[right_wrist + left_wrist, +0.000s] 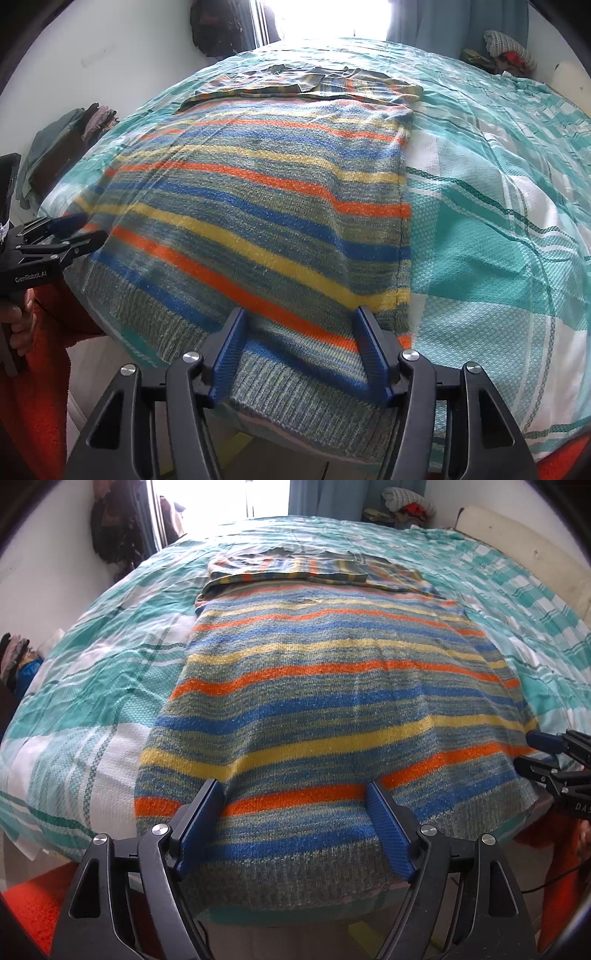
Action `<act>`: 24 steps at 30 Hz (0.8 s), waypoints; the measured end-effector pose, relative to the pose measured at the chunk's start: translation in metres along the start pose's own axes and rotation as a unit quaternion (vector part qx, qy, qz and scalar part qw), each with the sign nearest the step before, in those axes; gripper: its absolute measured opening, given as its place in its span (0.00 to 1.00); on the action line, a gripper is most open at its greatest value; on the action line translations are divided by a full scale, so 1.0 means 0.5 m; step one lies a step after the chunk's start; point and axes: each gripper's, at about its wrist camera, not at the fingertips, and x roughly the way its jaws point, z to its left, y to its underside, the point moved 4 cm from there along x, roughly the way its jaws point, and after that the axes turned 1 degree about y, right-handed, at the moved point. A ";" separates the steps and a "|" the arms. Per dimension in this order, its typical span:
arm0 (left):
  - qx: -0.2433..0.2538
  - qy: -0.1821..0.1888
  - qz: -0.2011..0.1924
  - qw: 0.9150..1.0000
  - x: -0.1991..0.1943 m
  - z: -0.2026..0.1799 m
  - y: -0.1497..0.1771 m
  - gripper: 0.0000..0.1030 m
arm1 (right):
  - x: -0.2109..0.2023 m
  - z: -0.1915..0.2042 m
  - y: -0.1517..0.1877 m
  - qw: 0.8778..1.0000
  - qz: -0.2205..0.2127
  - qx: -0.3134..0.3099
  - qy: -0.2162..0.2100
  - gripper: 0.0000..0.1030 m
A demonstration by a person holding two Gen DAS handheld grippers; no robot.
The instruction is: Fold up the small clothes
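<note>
Across the bed (92, 686), on its teal and white checked cover, your striped sweater (332, 686) lies flat, its ribbed hem (295, 878) hanging just over the near edge. The far end is folded: both sleeves (295, 568) are laid across the chest.

Your left claw (295, 805) points down at the hem, left of the middle. Its blue pads (388, 834) stand wide apart, one on each side of a stretch of hem and the lowest orange stripe, and they do not pinch the knit; you hold nothing in it.

Your right claw (299, 339) sits over the hem close to the sweater's right side seam (402, 236). Its jaws are opening, with the ribbed hem and a bit of stripe between the pads (229, 354), which do not press on the cloth.

From the right wrist view you see your left claw (70, 229) at the left edge, beside the sweater's other corner, with your hand (18, 325) on its grip and a red sleeve (40, 387) below. Beyond the bed, piles of clothes (506, 48) sit against the wall by the bright window (325, 18).
</note>
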 end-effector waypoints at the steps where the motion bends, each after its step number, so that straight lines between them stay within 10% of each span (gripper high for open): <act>1: -0.001 0.000 0.000 1.000 0.000 -0.001 0.001 0.79 | 0.000 0.000 0.000 1.000 0.000 -0.001 0.001 0.59; 13: -0.046 0.054 -0.036 0.997 -0.083 0.062 -0.053 0.87 | -0.059 -0.019 -0.026 0.999 -0.038 0.025 -0.002 0.59; 18: -0.060 -0.042 -0.082 0.994 -0.075 0.244 -0.189 0.96 | -0.120 -0.160 -0.115 0.987 -0.117 0.089 0.061 0.82; 24: -0.107 -0.107 -0.046 0.987 0.084 0.400 -0.310 0.96 | -0.035 -0.369 -0.239 0.973 -0.100 0.146 0.148 0.82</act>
